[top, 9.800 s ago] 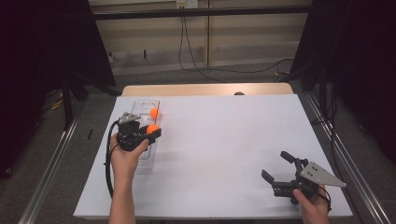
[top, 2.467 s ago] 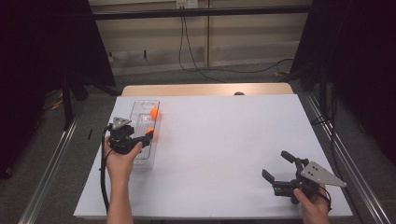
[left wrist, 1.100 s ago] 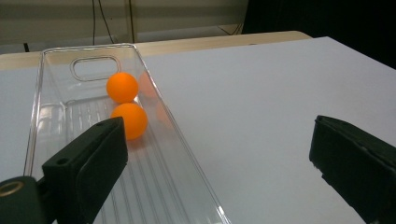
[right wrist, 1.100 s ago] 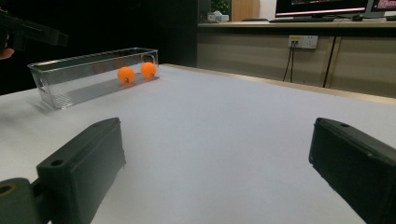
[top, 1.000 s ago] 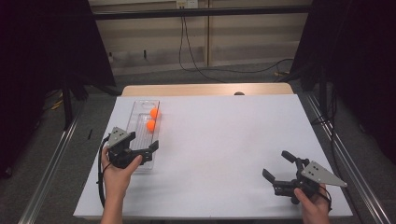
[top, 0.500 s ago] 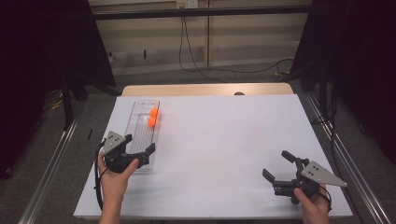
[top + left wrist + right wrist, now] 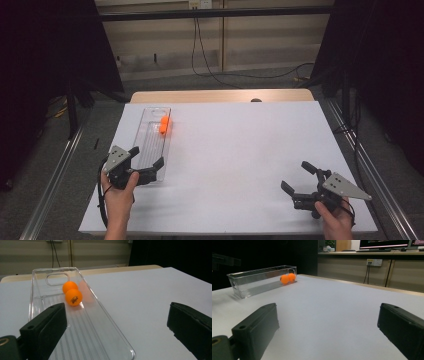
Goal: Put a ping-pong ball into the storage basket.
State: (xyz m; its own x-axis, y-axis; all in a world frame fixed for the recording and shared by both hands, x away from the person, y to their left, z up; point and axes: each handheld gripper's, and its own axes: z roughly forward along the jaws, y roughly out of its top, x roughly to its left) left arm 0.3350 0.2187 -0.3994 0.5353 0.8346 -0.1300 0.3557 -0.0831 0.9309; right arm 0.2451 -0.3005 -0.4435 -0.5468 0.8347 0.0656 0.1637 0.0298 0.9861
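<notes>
Orange balls (image 7: 72, 293): two, found touching each other inside the clear tray (image 7: 148, 134), toward its far end, just near of the handle cutout. Rested on the ribbed floor, close to the right wall of the tray. Nothing else seen in the tray.

Left gripper (image 7: 146, 156): held low at the near end of the tray, jaws spread wide and grasping nothing. Placed with one jaw over the tray's near part and the other out over the white table sheet (image 7: 240, 150), so straddled the right wall without, as far as could be told, touching it. Well apart from the balls.

Right gripper (image 7: 295, 175): kept at the near right of the sheet, far from the tray, jaws also released and empty.

Step in hand, as judged: clearing the empty left gripper from the tray with both balls settled inside. To do it well: better to lift straight up first, then draw toward the near edge, with jaws kept wide. Important not to catch the thin right wall, because probably a light tray and easily pushed. Any knock likely to send the balls rolling along the ribs. No need to involve the right side.
</notes>
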